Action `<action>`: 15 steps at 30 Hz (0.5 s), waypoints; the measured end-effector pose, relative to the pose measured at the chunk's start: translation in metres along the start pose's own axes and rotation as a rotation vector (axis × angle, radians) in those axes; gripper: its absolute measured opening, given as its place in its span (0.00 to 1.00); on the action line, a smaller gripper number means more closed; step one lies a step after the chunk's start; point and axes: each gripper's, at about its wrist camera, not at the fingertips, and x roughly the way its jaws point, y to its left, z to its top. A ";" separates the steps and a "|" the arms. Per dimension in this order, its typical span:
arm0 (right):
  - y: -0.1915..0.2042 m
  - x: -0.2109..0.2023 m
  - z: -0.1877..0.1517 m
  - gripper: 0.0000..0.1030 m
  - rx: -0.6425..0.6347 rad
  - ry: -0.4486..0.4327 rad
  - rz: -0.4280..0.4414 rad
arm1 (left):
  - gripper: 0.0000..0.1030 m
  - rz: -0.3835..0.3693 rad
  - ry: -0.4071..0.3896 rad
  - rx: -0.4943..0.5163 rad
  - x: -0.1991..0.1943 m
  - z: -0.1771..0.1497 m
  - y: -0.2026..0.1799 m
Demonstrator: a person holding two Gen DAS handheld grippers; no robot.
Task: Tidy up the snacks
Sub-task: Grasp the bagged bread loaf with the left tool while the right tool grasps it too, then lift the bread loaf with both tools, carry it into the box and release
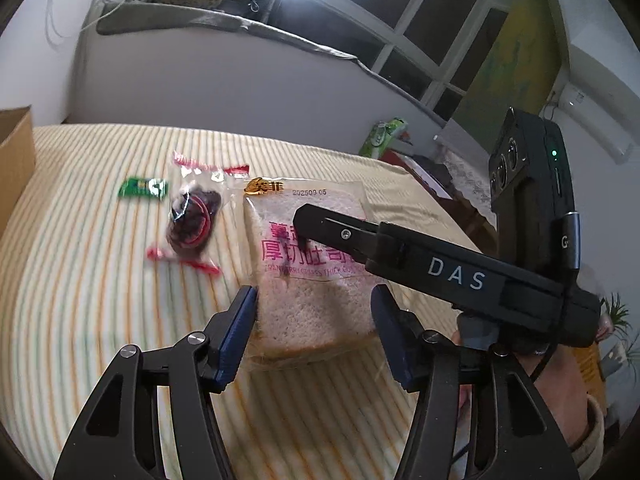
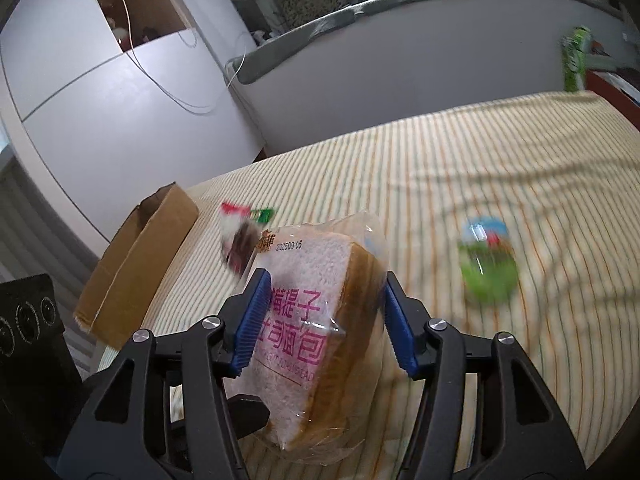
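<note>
Blue-padded left tongs (image 1: 314,300) sit nearest the lens, their pads pressed on the two sides of a wrapped bread slice (image 1: 310,264), which they grip at its near end. From the right of that view the right tongs (image 1: 306,220) reach across the top of the same packet. In the right wrist view the right tongs (image 2: 324,308) are likewise clamped on the bread slice (image 2: 316,320), one pad on its white face and the other against the brown crust side, and the packet appears lifted and tilted above the striped tabletop (image 2: 500,152). Both tongs stand at a middling width, set by the thickness of the bread.

Beyond the bread lie a clear packet of dark red snacks (image 1: 194,216) and a small green sachet (image 1: 144,189), both on the cloth and blurred. A round green-and-blue packet (image 2: 486,260) lies well apart to the right. An open cardboard box (image 2: 136,264) rests at the left edge of the tabletop.
</note>
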 end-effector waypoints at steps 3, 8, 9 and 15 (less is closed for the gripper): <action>-0.005 -0.013 -0.020 0.56 0.027 -0.009 -0.013 | 0.55 0.013 -0.009 0.037 -0.010 -0.021 -0.016; -0.015 -0.023 -0.026 0.56 0.055 -0.031 -0.014 | 0.55 0.030 -0.020 0.070 -0.011 -0.036 -0.030; -0.014 -0.024 -0.025 0.56 0.052 -0.034 -0.019 | 0.55 0.030 -0.019 0.073 -0.010 -0.033 -0.031; -0.003 -0.032 -0.017 0.56 0.045 -0.068 -0.005 | 0.55 0.028 -0.041 0.067 -0.015 -0.026 -0.039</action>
